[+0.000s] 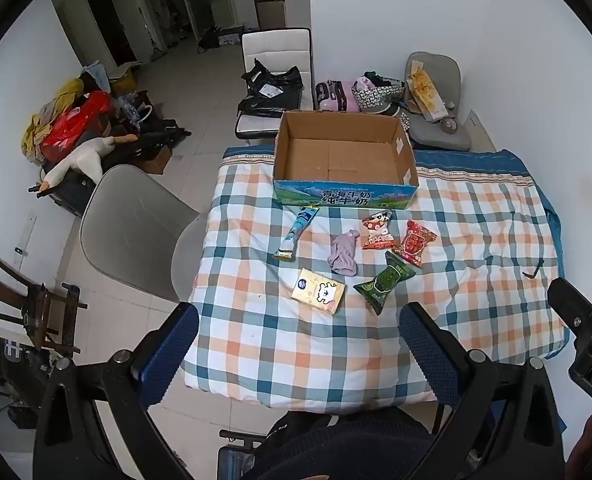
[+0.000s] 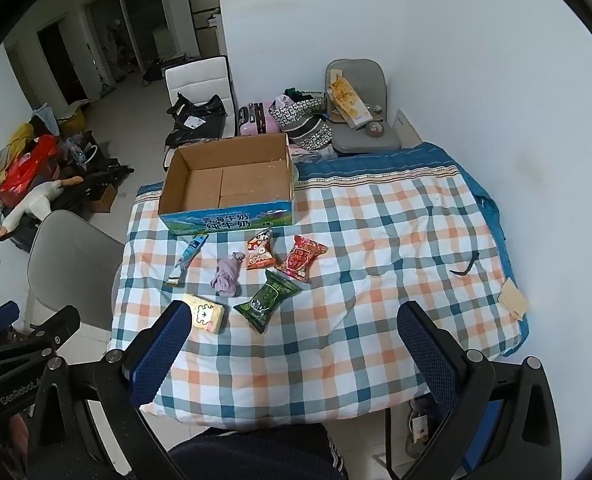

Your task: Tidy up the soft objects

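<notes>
An empty cardboard box (image 1: 344,156) (image 2: 228,184) stands at the far side of the checked table cover (image 1: 476,240) (image 2: 376,260). In front of it lie a blue tube sachet (image 1: 296,232) (image 2: 186,258), a crumpled purple sock (image 1: 344,254) (image 2: 227,274), an orange-red snack bag (image 1: 377,230) (image 2: 259,250), a red snack bag (image 1: 414,242) (image 2: 302,258), a green snack bag (image 1: 384,282) (image 2: 267,300) and a yellow tissue pack (image 1: 318,290) (image 2: 207,312). My left gripper (image 1: 300,344) and right gripper (image 2: 296,340) hover open above the near edge, holding nothing.
A grey chair (image 1: 136,224) (image 2: 72,264) stands left of the table. A white chair with black bags (image 1: 274,84) and a grey chair with clutter (image 1: 432,96) stand behind. Piled bags and a plush goose (image 1: 80,160) lie on the floor at left. A wall borders the right.
</notes>
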`<control>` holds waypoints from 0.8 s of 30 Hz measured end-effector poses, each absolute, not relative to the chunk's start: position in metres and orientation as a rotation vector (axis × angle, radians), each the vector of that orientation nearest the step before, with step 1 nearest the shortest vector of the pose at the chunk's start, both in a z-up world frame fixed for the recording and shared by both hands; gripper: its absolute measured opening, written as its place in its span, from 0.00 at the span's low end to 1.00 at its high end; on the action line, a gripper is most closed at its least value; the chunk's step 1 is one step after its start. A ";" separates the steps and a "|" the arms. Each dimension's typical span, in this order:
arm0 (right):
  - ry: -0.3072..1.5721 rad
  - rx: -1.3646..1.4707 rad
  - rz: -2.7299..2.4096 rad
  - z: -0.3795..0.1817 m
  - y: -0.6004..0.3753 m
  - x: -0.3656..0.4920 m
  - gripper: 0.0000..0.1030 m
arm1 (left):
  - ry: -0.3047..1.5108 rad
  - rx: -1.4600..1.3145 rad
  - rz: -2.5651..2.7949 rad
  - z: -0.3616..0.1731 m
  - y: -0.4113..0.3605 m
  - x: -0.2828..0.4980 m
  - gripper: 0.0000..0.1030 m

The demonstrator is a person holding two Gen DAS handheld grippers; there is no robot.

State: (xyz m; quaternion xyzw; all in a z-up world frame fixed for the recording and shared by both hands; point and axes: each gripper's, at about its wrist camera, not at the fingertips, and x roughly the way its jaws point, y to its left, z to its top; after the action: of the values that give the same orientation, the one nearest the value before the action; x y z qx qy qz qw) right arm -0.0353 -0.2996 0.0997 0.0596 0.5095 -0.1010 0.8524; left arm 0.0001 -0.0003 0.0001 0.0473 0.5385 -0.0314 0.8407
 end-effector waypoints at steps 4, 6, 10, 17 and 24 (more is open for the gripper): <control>1.076 0.126 -0.209 0.098 -0.297 -0.035 1.00 | 1.138 0.100 -0.068 0.000 -0.001 0.000 1.00; 1.076 0.130 -0.209 0.101 -0.299 -0.035 1.00 | 1.137 0.102 -0.066 0.001 -0.001 0.000 1.00; 1.076 0.130 -0.214 0.101 -0.300 -0.034 1.00 | 1.136 0.101 -0.067 0.001 0.000 0.000 1.00; 1.073 0.127 -0.214 0.102 -0.299 -0.039 1.00 | 1.133 0.101 -0.069 0.001 -0.001 -0.003 1.00; 1.074 0.128 -0.213 0.104 -0.299 -0.040 1.00 | 1.133 0.098 -0.070 0.001 -0.001 -0.002 1.00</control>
State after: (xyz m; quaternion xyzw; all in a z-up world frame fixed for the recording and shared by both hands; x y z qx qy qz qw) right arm -0.0397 -0.2995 0.1042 0.0606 0.5100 -0.1013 0.8520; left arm -0.0023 -0.0010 0.0010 0.0462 0.5362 -0.0333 0.8422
